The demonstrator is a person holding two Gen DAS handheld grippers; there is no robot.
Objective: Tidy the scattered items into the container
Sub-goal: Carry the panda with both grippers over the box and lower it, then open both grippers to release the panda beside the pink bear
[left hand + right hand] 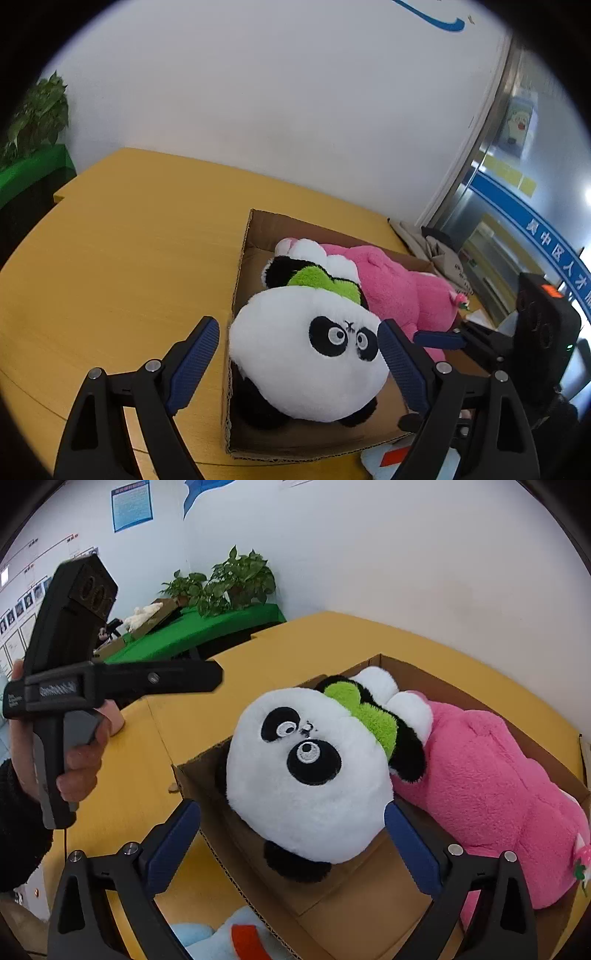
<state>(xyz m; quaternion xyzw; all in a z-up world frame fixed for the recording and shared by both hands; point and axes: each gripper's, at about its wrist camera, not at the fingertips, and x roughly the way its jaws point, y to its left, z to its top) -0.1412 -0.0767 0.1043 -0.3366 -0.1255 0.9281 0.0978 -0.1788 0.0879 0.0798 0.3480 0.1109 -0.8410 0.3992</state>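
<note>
Panda plush [306,362] lies in the cardboard box [240,258], both claws spread wide.

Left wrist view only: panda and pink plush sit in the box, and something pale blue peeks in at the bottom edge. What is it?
Observer: A light blue plush with an orange-red patch, on the table outside the box.
Operator: Is the right side holding anything?
Observer: No. The right gripper is open, jaws either side of the panda.
Operator: Other loose bits?
Observer: A small brown scrap beside the box corner.
</note>
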